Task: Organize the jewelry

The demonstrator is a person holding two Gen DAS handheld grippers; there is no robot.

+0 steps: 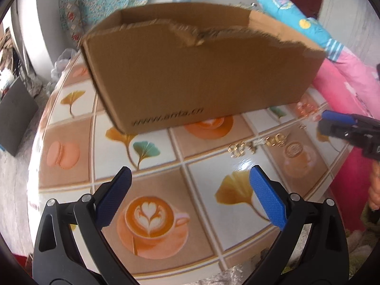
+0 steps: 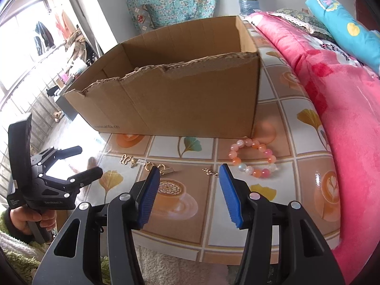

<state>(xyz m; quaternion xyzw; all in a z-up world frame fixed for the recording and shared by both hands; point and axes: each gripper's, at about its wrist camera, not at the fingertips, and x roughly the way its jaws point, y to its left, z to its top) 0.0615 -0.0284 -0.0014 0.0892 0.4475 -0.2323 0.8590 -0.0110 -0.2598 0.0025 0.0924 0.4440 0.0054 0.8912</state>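
- Plainly, nothing is held yet: the right gripper stands partly spread with nothing between its blue pads, hovering over the small gold chain piece that lies in front of the torn brown cardboard box.
- Off to its left, the left gripper is spread wide and empty, over bare cloth in front of the box.
- Just beside the box's front right corner lies the pink, orange and white beaded bracelet; a row of little gold charms sits in front of the box's middle.
- Likely trouble: the gold pieces are thin and flat, so the pads may skate over them or push them along the glossy cloth rather than pinch them.
- Neighbouring charms lie close together, so a grab could lift two or scatter the row.
- Beads may roll out of a shallow grip.
- As for the surface, it is a shiny tablecloth printed with coffee cups, macarons and ginkgo leaves.
- Right of the box a pink plush blanket presses against the table edge; behind the box hangs floral teal fabric.
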